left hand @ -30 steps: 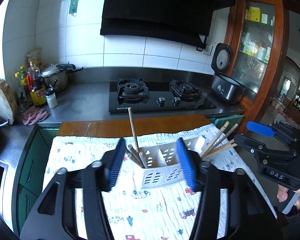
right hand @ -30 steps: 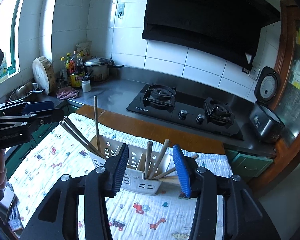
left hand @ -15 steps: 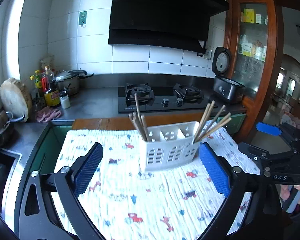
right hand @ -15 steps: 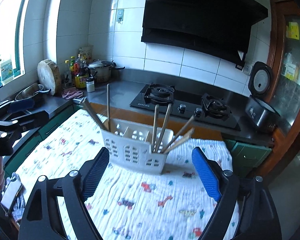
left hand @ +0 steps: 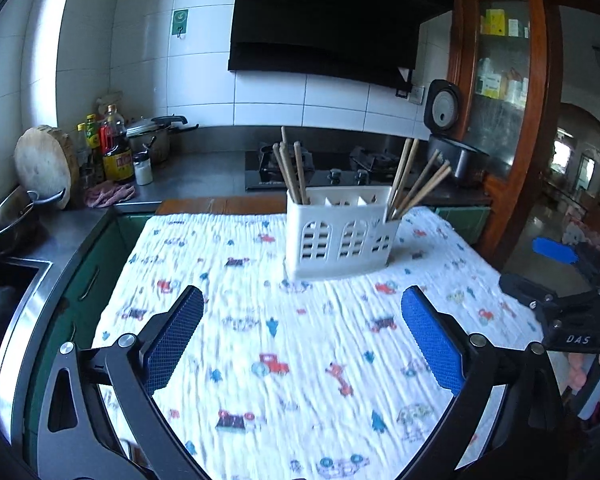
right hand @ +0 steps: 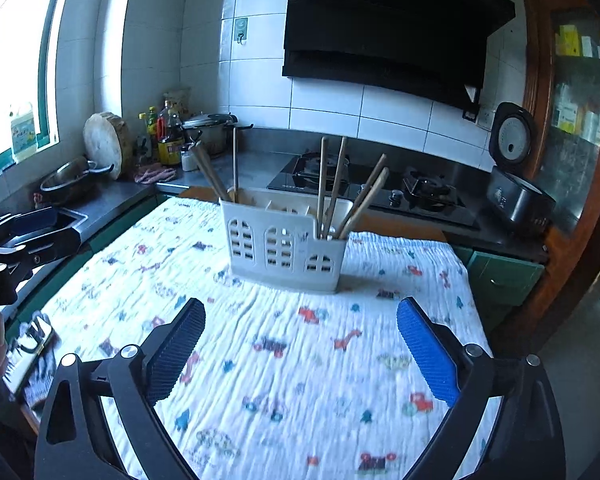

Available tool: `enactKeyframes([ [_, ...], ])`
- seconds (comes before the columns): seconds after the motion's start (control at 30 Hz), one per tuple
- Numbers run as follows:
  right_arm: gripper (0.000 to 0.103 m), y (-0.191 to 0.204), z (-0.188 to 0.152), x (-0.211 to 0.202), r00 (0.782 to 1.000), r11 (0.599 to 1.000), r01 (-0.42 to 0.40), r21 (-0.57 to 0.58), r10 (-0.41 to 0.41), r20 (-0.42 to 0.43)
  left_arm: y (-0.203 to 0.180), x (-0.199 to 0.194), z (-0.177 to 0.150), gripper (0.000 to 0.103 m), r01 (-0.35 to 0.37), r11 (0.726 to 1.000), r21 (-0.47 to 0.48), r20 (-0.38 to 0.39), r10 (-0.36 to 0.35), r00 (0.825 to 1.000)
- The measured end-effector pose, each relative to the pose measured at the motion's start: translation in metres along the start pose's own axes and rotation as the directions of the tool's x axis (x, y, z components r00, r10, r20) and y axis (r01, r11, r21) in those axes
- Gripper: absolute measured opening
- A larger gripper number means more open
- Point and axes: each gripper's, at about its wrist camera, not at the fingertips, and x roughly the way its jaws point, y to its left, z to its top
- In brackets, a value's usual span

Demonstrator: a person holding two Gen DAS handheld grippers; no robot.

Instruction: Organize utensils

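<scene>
utensils appear sorted; both grippers empty and clear of the holder.

left gripper and right gripper: jaws spread wide, gripping nothing. the white utensil holder stands upright on the printed cloth, ahead of both jaw pairs and apart from them. contents: wooden chopsticks in the end compartment ahead of the left jaw, more chopsticks in the end compartment toward the right jaw; middle compartments look empty. no loose utensils seen on the cloth; judged complete or nearly so.
</scene>
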Motion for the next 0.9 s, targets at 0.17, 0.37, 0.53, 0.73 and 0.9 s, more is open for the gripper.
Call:
enactKeyframes([
  [0.17,0.095,0.008,-0.024,-0.014,0.999,1.0,0.023,0.006,-0.023,0.022,0.006,-0.011,-0.024,0.098,0.02,0.999,-0.047,0.0,-0.02,1.0],
  [0.37,0.096,0.014,-0.044,-0.024,0.999,0.999,0.028,0.024,-0.029,0.027,0.005,-0.02,-0.043,0.098,0.004,0.999,-0.034,0.0,-0.004,1.0],
  [0.53,0.096,0.013,-0.055,-0.028,1.0,0.999,0.013,0.048,-0.014,0.019,-0.003,-0.027,-0.051,0.098,0.018,1.0,0.002,0.007,-0.018,1.0],
  [0.73,0.096,0.014,-0.058,-0.031,1.0,0.999,0.007,0.053,-0.008,0.019,-0.008,-0.026,-0.056,0.098,0.023,1.0,0.016,-0.004,-0.023,1.0],
  [0.9,0.096,0.014,-0.059,-0.031,1.0,0.998,0.006,0.06,-0.007,0.017,-0.009,-0.025,-0.06,0.098,0.022,1.0,0.021,-0.014,-0.022,1.0],
])
